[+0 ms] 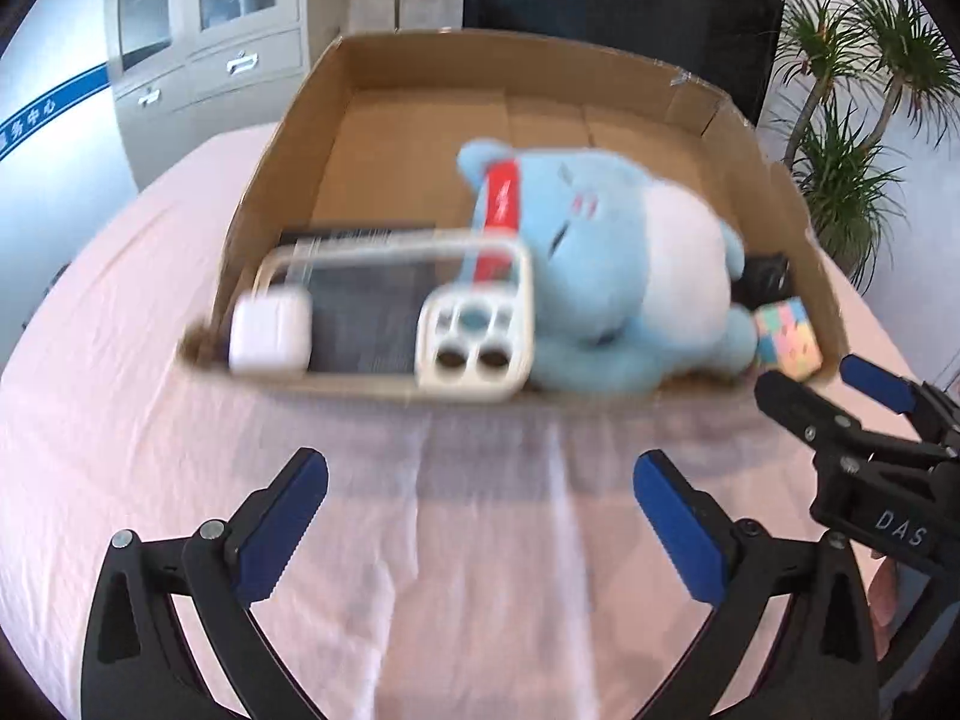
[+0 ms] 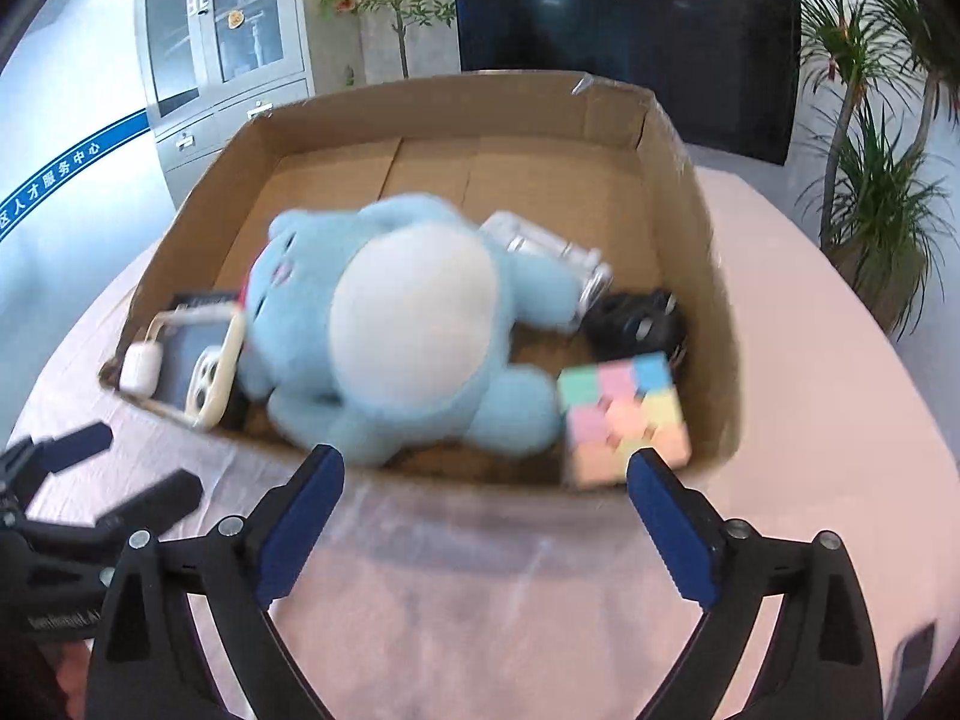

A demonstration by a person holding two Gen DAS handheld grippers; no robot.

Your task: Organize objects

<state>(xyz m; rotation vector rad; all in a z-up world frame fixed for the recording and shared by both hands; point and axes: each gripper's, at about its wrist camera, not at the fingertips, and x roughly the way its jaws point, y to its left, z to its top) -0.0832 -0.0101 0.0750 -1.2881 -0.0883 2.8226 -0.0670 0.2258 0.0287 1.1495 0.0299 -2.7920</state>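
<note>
We see the pink-covered worktop (image 1: 150,420) carrying a cardboard box (image 2: 696,228). Inside lie a blue plush toy (image 2: 408,324), a phone case (image 1: 474,330), a pastel cube (image 2: 624,414) and a white charger (image 1: 270,333). Our left hand-held gripper (image 1: 480,516) and right hand-held gripper (image 2: 486,516) hover before it, jaws spread, empty.

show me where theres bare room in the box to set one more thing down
The back half of the cardboard box floor is bare, from the plush toy to the far wall. The front is crowded: charger, phone case, plush, toy cars and cube. The pink tablecloth in front is also free.
</note>
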